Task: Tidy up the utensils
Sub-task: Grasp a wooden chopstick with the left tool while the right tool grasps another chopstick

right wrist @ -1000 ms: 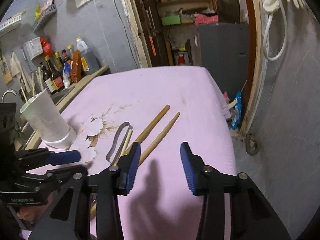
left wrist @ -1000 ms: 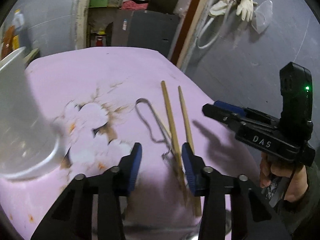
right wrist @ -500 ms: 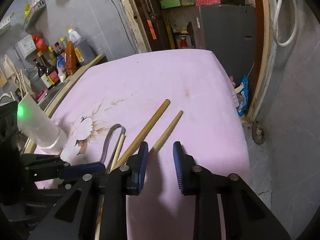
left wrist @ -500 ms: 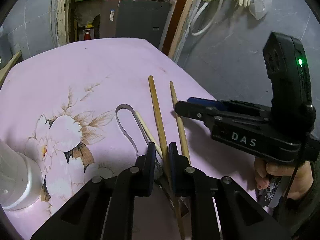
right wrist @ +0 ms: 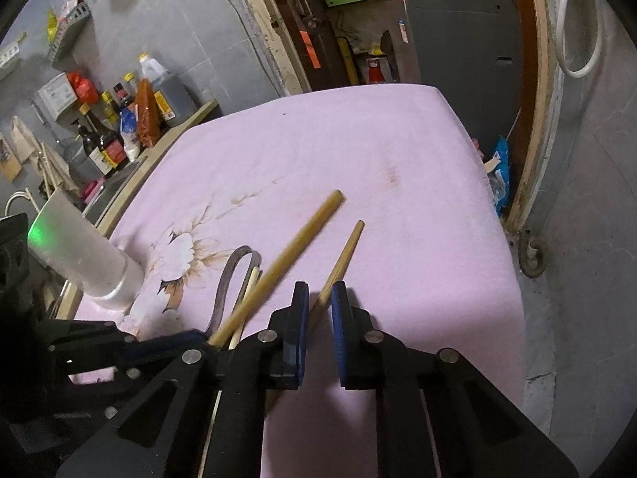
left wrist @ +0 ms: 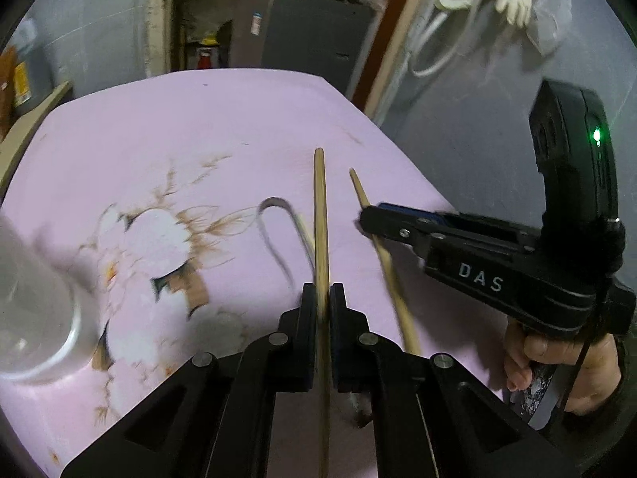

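Both grippers are down over the utensil pile on the pink cloth (right wrist: 398, 159). My left gripper (left wrist: 323, 298) is clamped on the thick wooden stick (left wrist: 319, 207); the stick runs straight out between the pads along the gripper's own line, near to far, its free end pointing to the far side of the table. From the right camera this stick (right wrist: 294, 243) looks raised off the cloth at the far end, though I cannot be sure. My right gripper (right wrist: 318, 302) sits over the thinner stick (right wrist: 342, 259), pads nearly together on either side; a sliver of gap shows on the right pad, so I cannot tell whether it bears on the wood yet. That stick (left wrist: 378, 239) also lies near to far, just right of the thick one and almost parallel, its far tip leaning slightly left. A bent metal tong (left wrist: 278, 235) and a pale thin stick (right wrist: 249, 290) lie just left of the thick stick. The white cup (right wrist: 83, 259) stands to the left, nearer my left gripper. Judgement: the coming move turns on each stick being held along its long axis; to stand them in the cup I must tip them upright and carry them left, left gripper first.
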Demonstrator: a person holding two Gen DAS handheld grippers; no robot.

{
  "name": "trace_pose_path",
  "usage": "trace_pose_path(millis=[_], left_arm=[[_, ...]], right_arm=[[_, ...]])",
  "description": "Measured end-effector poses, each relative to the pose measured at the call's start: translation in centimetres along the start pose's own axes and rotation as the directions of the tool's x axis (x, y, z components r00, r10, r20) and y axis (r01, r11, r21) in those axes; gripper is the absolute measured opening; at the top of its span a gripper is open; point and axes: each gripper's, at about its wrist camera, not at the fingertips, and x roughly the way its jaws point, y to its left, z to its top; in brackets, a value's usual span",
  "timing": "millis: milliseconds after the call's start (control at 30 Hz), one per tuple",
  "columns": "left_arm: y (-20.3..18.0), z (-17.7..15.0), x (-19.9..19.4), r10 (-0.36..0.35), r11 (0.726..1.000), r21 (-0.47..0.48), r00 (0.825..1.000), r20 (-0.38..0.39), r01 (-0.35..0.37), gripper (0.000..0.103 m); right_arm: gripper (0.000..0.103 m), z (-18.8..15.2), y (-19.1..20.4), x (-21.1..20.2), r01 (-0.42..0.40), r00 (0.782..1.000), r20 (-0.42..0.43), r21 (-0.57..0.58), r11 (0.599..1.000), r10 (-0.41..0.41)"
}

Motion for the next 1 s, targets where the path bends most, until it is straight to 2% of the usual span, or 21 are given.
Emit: trace_pose_path(millis=[267,433,700,767,1000], left_arm=[[2.7,-1.0,-2.3,0.031,0.986,-0.166,0.997,0.073,-0.018,0.004],[3.6,-1.5,-2.6,0.064,0.970,-0.236,0.997,0.044,-0.051,0.004],[3.8,-1.0,-2.3,0.053,0.977,-0.205,0.997,-0.051,-0.062,0.005],[4.0,-0.8,-2.2,0.060,0.978,-0.198,0.996,-0.059,-0.071,0.005],[4.1,0.9,-1.1,0.069,0.984,-0.158,0.994,-0.080,-0.081,0.010]], right_arm=[[0.009,-0.8,1.4,-0.4,-0.005,1.000,-0.008,-0.054,0.999,0.005],[0.009,-1.2,2.3,-0.4,-0.001,1.000,-0.012,-0.084,0.996,0.000],[0.014,-1.4,3.3,-0.6,0.034,0.997,-0.061,-0.146,0.989,-0.043],[0.019,-1.5,3.4,-0.5,0.027,0.996,-0.083,-0.155,0.987,-0.040],[0.020,-1.2,3.6,0.0,0.040,0.990,-0.125,-0.174,0.984,-0.062]])
